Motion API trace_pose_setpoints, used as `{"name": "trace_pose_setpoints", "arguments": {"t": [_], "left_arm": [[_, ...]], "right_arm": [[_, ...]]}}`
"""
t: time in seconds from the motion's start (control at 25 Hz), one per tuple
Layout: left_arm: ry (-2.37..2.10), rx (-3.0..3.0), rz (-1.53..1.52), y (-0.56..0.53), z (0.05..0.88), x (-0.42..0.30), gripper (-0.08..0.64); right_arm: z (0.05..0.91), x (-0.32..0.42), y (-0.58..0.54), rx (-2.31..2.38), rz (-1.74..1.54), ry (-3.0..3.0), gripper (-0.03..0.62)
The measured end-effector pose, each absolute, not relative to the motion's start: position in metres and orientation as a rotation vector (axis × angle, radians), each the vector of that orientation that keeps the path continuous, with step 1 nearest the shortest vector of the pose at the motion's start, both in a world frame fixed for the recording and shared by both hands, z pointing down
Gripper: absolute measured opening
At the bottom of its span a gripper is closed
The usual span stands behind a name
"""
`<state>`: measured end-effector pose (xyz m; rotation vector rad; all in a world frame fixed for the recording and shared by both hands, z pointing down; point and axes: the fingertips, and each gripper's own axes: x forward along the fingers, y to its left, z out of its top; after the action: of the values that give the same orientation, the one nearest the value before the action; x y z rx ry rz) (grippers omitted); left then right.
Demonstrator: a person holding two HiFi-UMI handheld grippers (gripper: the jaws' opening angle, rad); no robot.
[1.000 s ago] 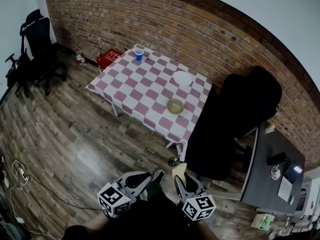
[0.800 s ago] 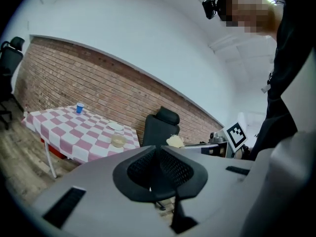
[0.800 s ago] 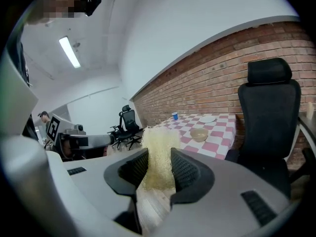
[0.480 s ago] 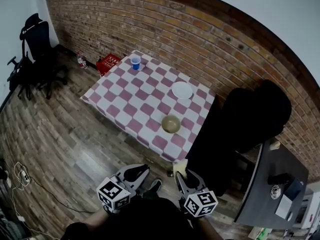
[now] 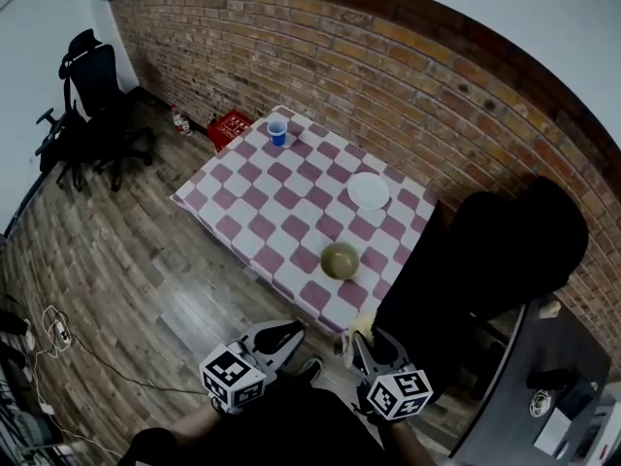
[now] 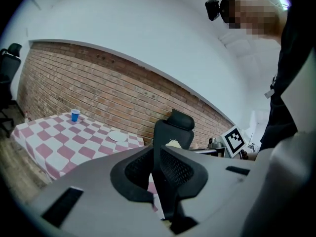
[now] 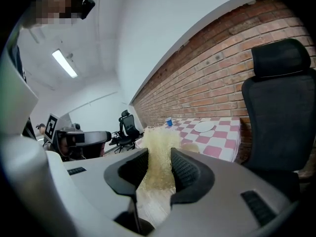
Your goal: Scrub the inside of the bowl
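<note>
Left tongs [image 6: 155, 153] are staying clenched, empty; right tongs [image 7: 159, 158] are grasping the sponge [image 7: 157, 138]; table [image 5: 254, 200] and bowl [image 5: 341, 259] are drawing nearer than before.

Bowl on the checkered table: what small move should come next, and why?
Probably bring the right tool forward to the bowl. It is shut on a pale scrub pad, yet the bowl sits apart from it and from the shut, empty left tool, near the table's near edge.
</note>
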<state>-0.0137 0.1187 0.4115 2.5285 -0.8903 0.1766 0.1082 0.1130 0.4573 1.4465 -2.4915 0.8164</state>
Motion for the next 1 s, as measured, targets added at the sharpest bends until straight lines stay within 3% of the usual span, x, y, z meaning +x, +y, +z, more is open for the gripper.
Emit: {"name": "trace_pose_setpoints", "arguments": {"t": [1.0], "left_arm": [[-0.653,2.547,0.297,-0.036,0.445,-0.019,0.035]], "right_arm": [[0.530,0.090,0.002,1.458,0.864,-2.192,0.153]]}}
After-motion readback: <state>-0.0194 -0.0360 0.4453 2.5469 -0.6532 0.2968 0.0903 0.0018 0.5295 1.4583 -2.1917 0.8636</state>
